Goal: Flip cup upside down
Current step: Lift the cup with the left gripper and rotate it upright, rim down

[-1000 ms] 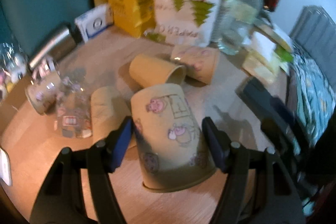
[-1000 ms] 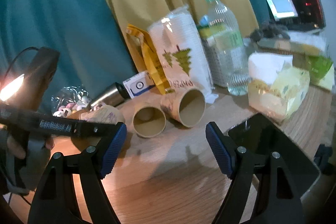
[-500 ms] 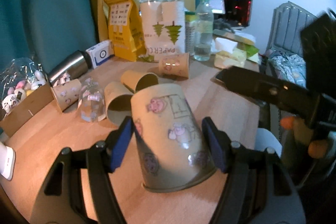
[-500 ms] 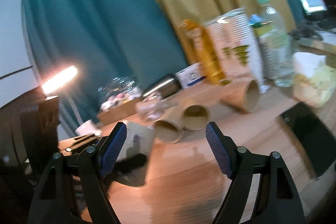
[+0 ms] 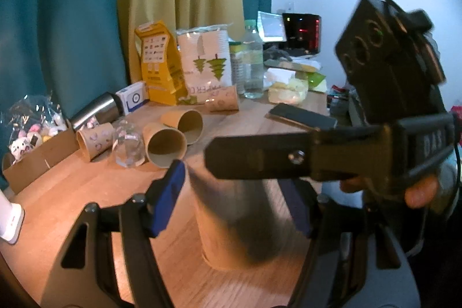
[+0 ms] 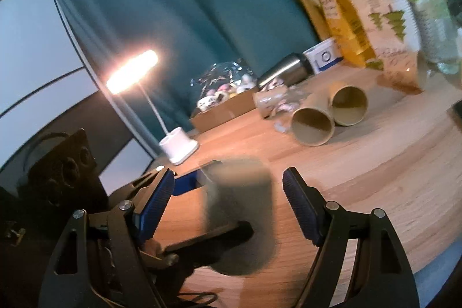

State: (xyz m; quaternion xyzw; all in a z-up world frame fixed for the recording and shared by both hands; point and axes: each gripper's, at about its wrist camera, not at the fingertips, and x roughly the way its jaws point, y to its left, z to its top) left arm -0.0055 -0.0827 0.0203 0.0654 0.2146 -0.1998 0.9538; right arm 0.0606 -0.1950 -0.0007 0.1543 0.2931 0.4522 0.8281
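Observation:
A tan paper cup (image 5: 236,224) stands upside down on the wooden table, blurred by motion, between the fingers of my left gripper (image 5: 235,201). The jaws stand wider than the cup, with a gap at the left finger. My right gripper (image 6: 228,201) is open around the same cup (image 6: 239,218) from the other side, without touching it. The right gripper's finger (image 5: 260,160) crosses the left wrist view above the cup.
Two plain paper cups (image 5: 166,145) lie on their sides further back, with a printed cup (image 5: 93,139) and a clear glass (image 5: 128,146). A thermos (image 5: 95,110), yellow bag (image 5: 158,68), pack of cups (image 5: 206,62), water bottle (image 5: 252,62) and phone (image 5: 301,116) stand behind. A lit desk lamp (image 6: 131,75) is at the left.
The left gripper has let go of the cup, which now stands rim down on the table. The right gripper has swung left and come in around the cup.

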